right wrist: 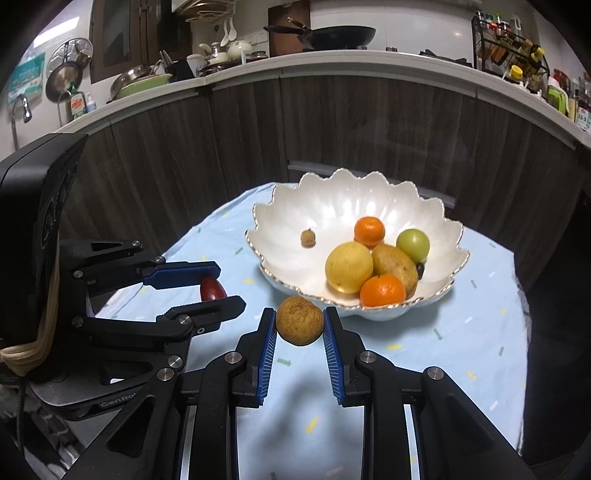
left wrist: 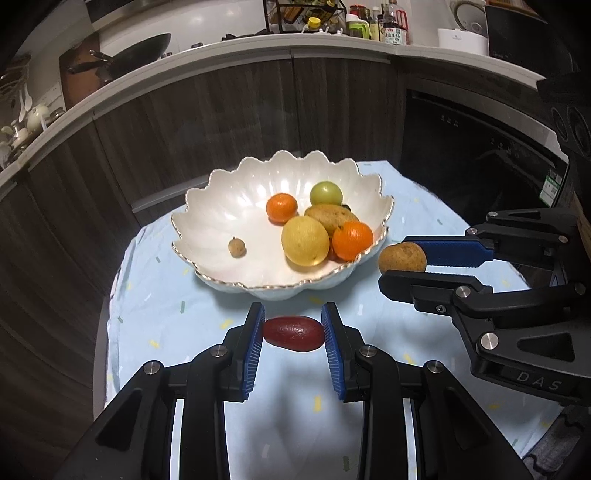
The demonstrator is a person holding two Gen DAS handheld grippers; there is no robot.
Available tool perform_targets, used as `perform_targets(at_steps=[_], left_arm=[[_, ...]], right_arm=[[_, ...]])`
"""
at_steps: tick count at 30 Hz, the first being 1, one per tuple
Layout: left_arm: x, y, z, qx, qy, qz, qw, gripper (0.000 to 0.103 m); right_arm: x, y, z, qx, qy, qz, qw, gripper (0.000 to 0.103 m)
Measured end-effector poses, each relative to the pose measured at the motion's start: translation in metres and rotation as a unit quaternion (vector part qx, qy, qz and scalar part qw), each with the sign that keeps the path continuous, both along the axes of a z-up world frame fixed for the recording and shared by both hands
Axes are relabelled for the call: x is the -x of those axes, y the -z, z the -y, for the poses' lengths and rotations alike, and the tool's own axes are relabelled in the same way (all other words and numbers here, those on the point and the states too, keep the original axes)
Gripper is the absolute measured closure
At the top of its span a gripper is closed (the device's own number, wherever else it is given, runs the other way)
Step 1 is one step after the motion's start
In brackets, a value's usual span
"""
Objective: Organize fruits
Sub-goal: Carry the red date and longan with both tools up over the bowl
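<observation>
Fruits pinched in both jaws: red fruit [left wrist: 293, 333] left, brown fruit [right wrist: 300, 320] right, near the bowl's [left wrist: 207, 236] scalloped rim.

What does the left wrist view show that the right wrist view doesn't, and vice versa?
Left wrist only: a black built-in oven under the counter on the right, and a white appliance on the counter.

Right wrist only: a chrome sink tap, a green dish-soap bottle and hanging white ladles.

Both: the white scalloped bowl holding fruit, a black wok, the left gripper shut on the dark red oval fruit, and the right gripper shut on the round brown fruit.
</observation>
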State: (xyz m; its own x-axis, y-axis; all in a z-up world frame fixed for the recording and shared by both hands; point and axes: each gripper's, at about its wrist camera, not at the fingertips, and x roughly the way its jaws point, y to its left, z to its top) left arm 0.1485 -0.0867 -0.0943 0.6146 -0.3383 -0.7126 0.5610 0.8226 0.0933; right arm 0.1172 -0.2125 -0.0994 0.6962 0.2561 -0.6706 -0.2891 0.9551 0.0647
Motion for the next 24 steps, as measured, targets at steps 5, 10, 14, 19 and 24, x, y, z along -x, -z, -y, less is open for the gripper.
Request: perform_targets(at_steps=[5, 10, 14, 19, 24], left_arm=[[-0.006, -0.01, 0.0, 0.007, -0.011, 0.004, 0.9999, 0.071], [-0.012, -0.019, 0.002, 0.013, -0.016, 0.009, 0.9997, 0.071], [-0.017, -0.025, 0.004, 0.016, -0.019, 0.013, 0.9996, 0.071], [-0.026, -0.034, 0.006, 0.019, -0.027, 0.017, 0.9993, 0.071], [-0.036, -0.041, 0.009, 0.023, -0.034, 0.02, 0.9989, 0.071]], right_arm=[[-0.004, -0.01, 0.007, 0.0, 0.014, 0.004, 1.0, 0.076], [-0.008, -0.02, 0.009, 0.0, 0.02, 0.014, 1.0, 0.076], [-0.013, -0.028, 0.01, 0.0, 0.024, 0.022, 0.999, 0.076], [-0.019, -0.037, 0.011, 0.0, 0.027, 0.03, 0.999, 0.076], [-0.027, -0.045, 0.014, -0.001, 0.037, 0.037, 0.999, 0.076]])
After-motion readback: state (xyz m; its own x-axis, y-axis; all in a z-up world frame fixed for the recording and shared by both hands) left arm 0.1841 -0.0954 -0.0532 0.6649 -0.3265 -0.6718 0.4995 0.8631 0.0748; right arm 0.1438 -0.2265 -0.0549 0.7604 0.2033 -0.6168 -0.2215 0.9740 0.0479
